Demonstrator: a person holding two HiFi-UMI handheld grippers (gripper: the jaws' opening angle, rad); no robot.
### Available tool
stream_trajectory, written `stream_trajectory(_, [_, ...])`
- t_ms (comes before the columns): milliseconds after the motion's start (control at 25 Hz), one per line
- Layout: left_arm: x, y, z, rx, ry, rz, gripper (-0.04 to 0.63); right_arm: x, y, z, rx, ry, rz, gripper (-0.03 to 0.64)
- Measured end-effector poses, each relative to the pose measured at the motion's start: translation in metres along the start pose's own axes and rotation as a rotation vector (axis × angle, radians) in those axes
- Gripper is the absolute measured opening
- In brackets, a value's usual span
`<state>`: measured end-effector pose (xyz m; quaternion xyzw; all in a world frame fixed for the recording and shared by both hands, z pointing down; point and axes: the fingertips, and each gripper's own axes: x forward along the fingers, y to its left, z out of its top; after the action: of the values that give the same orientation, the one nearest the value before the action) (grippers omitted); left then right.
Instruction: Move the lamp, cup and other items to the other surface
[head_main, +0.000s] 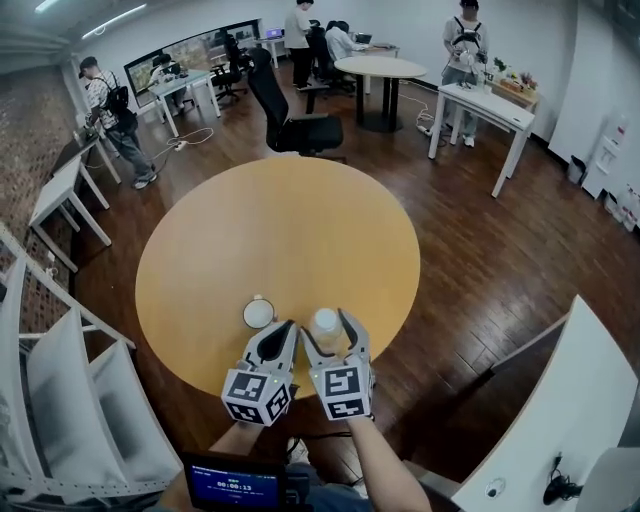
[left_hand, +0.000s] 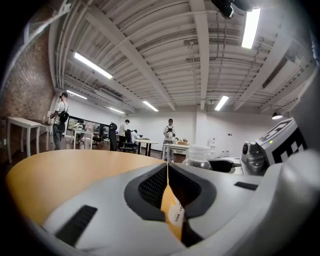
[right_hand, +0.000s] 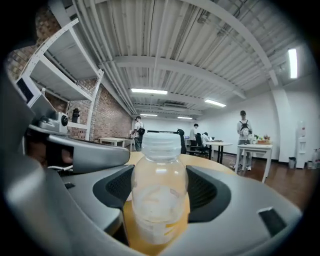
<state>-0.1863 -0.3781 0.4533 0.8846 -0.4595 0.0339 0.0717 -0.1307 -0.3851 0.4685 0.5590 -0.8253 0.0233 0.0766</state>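
The round wooden bench (head_main: 280, 230) fills the middle of the head view, and both tongs sit side by side at its near rim, at about 6 o'clock. The right tongs (head_main: 326, 330) (right_hand: 160, 175) stand well apart and clasp a clear plastic bottle (head_main: 324, 320) (right_hand: 159, 190) with a white screw cap. The bottle is upright, its body pressed between the two dark pads and its neck rising above them. The left tongs (head_main: 284, 330) (left_hand: 167, 167) are closed, tips meeting. A thin orange sliver with a pale label shows in the seam between them, possibly a part of the tongs rather than a held thing. A white cup (head_main: 258, 313) stands on the bench at about 7 o'clock, just beside the left tongs' tip and left of the bottle. From the left gripper view the bottle (left_hand: 198, 156) appears off at 3 o'clock. Beyond the bench, a black office chair (head_main: 290, 115) stands at 12 o'clock, and a white shelf rack (head_main: 70, 390) sits at 8 o'clock.
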Motion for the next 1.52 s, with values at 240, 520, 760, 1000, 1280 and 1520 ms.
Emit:
stream_trajectory(240, [-0.019,0.070,0.003,-0.009,-0.016,0.093,0.017,0.044,0.065,-0.016,-0.034,0.015,0.105,0.304])
stream_trajectory(520, [-0.033,0.083,0.008,-0.005,-0.027,0.120,0.017,0.050,0.086,-0.021,-0.045,-0.002,0.132,0.312])
stream_trajectory(760, [-0.039,0.075,0.011,-0.004,-0.034,0.118,0.017,0.046,0.082,-0.019,-0.020,0.005,0.126,0.347])
stream_trajectory(1000, [-0.045,0.070,0.021,0.002,-0.053,0.120,0.017,0.037,0.080,-0.003,-0.021,-0.033,0.123,0.347])
stream_trajectory(1280, [-0.053,0.051,0.047,0.023,-0.099,0.114,0.017,0.013,0.073,0.024,-0.012,-0.100,0.081,0.347])
stream_trajectory(1520, [-0.043,-0.005,0.066,0.043,-0.135,0.025,0.012,-0.029,0.029,0.034,0.026,-0.122,-0.008,0.345])
